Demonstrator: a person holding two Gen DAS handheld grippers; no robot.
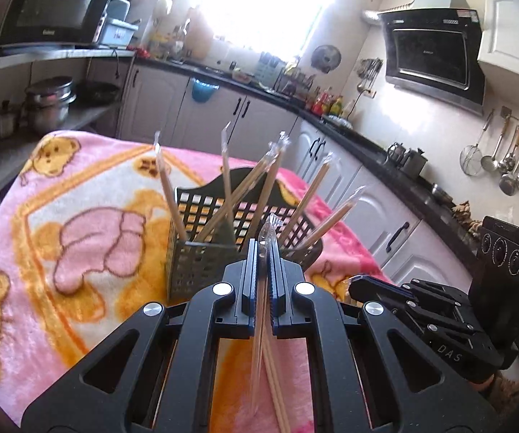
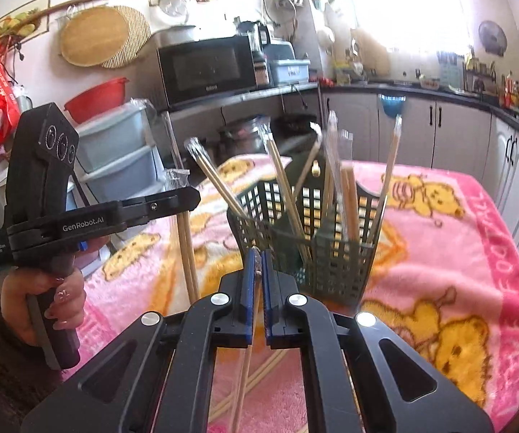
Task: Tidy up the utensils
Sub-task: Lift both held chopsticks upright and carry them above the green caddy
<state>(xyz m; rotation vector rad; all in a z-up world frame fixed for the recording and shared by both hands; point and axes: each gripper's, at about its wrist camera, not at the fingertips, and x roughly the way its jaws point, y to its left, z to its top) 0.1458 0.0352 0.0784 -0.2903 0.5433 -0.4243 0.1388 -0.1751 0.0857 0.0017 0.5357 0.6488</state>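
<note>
A dark green lattice basket (image 1: 201, 267) (image 2: 335, 263) stands on the pink bear-print blanket (image 1: 79, 187) with several plastic-wrapped chopstick pairs (image 1: 230, 180) leaning in it. My left gripper (image 1: 263, 249) is shut on another wrapped pair (image 1: 259, 361), which hangs down between its fingers just in front of the basket. The right wrist view shows that gripper (image 2: 194, 196) from the side at left, held by a hand (image 2: 43, 296), with its pair (image 2: 187, 252) dangling. My right gripper (image 2: 258, 263) is shut on a wrapped pair (image 2: 246, 368) beside the basket's near corner.
More sticks (image 2: 270, 366) lie on the blanket under my right gripper. Beyond the table are white cabinets (image 1: 360, 209) under a dark counter, a shelf with a microwave (image 2: 205, 72) and pots (image 1: 48, 104), and stacked plastic drawers (image 2: 122, 155) at left.
</note>
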